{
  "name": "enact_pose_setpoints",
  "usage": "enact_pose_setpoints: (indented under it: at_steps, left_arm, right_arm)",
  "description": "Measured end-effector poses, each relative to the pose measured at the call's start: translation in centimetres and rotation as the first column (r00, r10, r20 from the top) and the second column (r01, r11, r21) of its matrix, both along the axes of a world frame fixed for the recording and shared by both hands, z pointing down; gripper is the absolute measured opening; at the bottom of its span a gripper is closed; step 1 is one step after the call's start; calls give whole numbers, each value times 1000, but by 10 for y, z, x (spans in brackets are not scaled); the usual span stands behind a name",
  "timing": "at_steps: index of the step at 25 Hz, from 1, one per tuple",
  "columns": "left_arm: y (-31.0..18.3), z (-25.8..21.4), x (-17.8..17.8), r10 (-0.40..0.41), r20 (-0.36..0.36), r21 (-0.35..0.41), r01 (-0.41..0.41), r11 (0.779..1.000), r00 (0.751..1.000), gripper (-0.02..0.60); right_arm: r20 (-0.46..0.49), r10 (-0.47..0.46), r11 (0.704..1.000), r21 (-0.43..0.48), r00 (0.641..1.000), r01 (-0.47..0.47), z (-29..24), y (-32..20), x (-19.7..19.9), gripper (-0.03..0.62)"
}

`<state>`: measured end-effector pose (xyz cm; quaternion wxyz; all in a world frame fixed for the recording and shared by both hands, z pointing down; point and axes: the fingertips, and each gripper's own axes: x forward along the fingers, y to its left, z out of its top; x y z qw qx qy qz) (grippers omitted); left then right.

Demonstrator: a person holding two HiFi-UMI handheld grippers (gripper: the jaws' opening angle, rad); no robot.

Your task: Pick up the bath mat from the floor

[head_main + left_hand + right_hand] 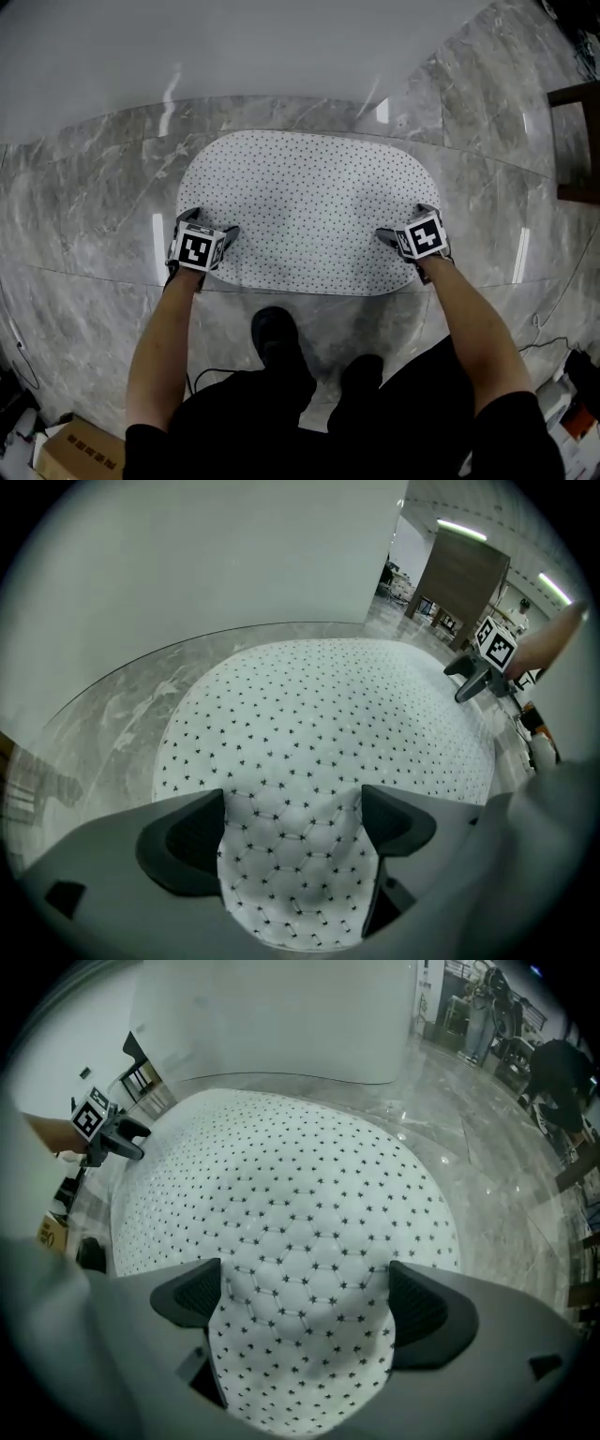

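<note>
Left gripper (pixel 208 225) and right gripper (pixel 405 223) point steeply down over the near corners of the bath mat (pixel 309 202), each with its jaws spread wide and gripping nothing. Between each pair of jaws the two gripper views show only flat mat, quilted in hexagons and dotted with small dark stars. The pads stand apart from each other over the fabric.

The white oval mat lies flat on the grey marble floor (pixel 94 216). Its long axis runs left to right across the head view, and one long edge faces the person's dark shoes (pixel 277 333).

Bare floor rings the mat on every side. A pale wall (pixel 234 47) stands beyond its far edge, and dark wooden furniture (pixel 577 141) stands well off to the right. A cardboard box (pixel 75 450) and a loose cable (pixel 553 342) sit near the person, clear of the mat.

Each gripper's cube bears black-and-white square markers.
</note>
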<state>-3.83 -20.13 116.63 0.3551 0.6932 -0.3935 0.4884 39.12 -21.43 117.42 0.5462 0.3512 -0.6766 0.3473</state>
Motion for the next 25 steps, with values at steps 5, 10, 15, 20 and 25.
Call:
enact_pose_setpoints:
  at_steps: [5, 10, 15, 20, 25]
  left_arm:
    - [-3, 0, -1, -2, 48, -84, 6, 996, 999, 456]
    - [-2, -3, 1, -1, 61, -66, 5, 998, 998, 439]
    - [2, -9, 21, 93, 71, -52, -90, 995, 993, 296]
    - [7, -10, 34, 116, 55, -18, -115, 993, 992, 170]
    - [8, -13, 34, 130, 39, 32, -131, 991, 991, 175]
  right_arm:
    - [-15, -7, 1000, -3, 1000, 7, -1, -1, 0, 554]
    - [-34, -19, 1000, -20, 999, 18, -1, -1, -1, 554]
    - [-45, -33, 999, -23, 998, 32, -4, -1, -1, 546]
    - [1, -130, 991, 17, 991, 130, -8, 6, -23, 404]
    - [25, -197, 980, 26, 980, 196, -10, 10, -32, 319]
